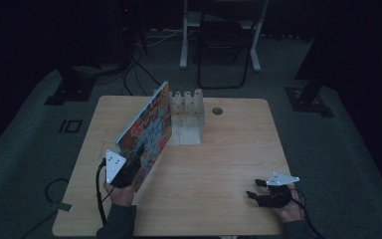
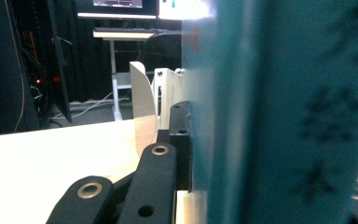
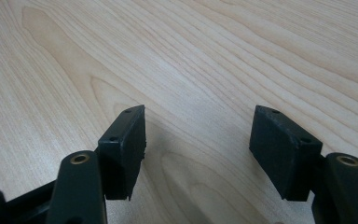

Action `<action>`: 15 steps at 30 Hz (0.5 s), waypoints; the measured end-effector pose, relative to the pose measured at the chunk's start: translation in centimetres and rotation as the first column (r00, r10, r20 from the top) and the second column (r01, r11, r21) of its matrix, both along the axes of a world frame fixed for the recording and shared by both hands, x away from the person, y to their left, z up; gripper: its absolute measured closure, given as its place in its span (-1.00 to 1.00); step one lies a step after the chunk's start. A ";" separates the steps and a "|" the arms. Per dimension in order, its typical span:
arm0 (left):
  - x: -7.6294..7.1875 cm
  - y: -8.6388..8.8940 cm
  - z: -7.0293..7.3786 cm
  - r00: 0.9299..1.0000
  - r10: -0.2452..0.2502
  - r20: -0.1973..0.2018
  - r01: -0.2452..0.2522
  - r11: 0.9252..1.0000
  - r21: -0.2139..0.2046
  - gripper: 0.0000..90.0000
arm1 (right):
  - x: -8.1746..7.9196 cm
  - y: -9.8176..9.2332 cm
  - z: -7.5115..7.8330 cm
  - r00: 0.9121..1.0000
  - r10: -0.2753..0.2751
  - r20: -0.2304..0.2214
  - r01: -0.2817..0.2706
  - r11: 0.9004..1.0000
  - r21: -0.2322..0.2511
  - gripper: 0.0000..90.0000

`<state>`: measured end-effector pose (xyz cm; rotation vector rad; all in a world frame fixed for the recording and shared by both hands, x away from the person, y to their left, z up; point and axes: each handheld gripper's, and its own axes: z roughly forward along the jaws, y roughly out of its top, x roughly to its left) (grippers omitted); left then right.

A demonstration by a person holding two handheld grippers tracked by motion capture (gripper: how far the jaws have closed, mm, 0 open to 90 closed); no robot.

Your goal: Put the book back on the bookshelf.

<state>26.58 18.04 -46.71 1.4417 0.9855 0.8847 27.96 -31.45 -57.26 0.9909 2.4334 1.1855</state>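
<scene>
Setting: lab or test room, dimly lit. Evidence: lone light-wood table [image 1: 229,149] with cable grommet hole [image 1: 217,110], set on grey carpet [image 1: 30,149]; black curtained surrounds; loose cables [image 1: 134,74] trailing across floor; white-legged desk [image 2: 121,35] carrying a lit monitor [image 2: 117,3]; folding chair [image 1: 224,50]; equipment rack with red indicator light [image 2: 38,81].

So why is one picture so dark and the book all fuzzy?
High view: the room is dim, so the table looks dull. Left gripper view: the book sits too close, so it blurs. Right gripper view: bright and sharp, soft shadow under the right claw.
</scene>
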 end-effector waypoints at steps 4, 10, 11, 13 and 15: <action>0.4 -0.1 -0.2 1.000 0.007 -0.007 -0.007 1.000 -0.002 0.80 | 0.0 0.0 0.0 1.000 0.000 0.000 0.000 1.000 0.000 -0.21; 0.9 -0.4 -0.3 1.000 0.026 -0.008 -0.026 1.000 0.009 0.80 | 0.0 0.0 0.0 1.000 0.001 -0.001 -0.001 1.000 0.001 -0.21; 1.0 -0.4 -0.4 1.000 0.027 -0.008 -0.027 1.000 0.007 0.80 | 0.0 0.0 0.0 1.000 0.001 0.000 -0.001 1.000 0.002 -0.21; 1.1 -0.4 -0.4 0.999 0.034 -0.010 -0.034 0.999 0.000 0.80 | 0.0 0.0 0.0 1.000 0.001 0.000 -0.001 1.000 0.002 -0.21; 1.2 -0.6 -0.4 0.999 0.044 -0.011 -0.044 0.999 -0.003 0.80 | 0.0 0.0 0.0 1.000 0.000 -0.001 0.000 1.000 0.001 -0.21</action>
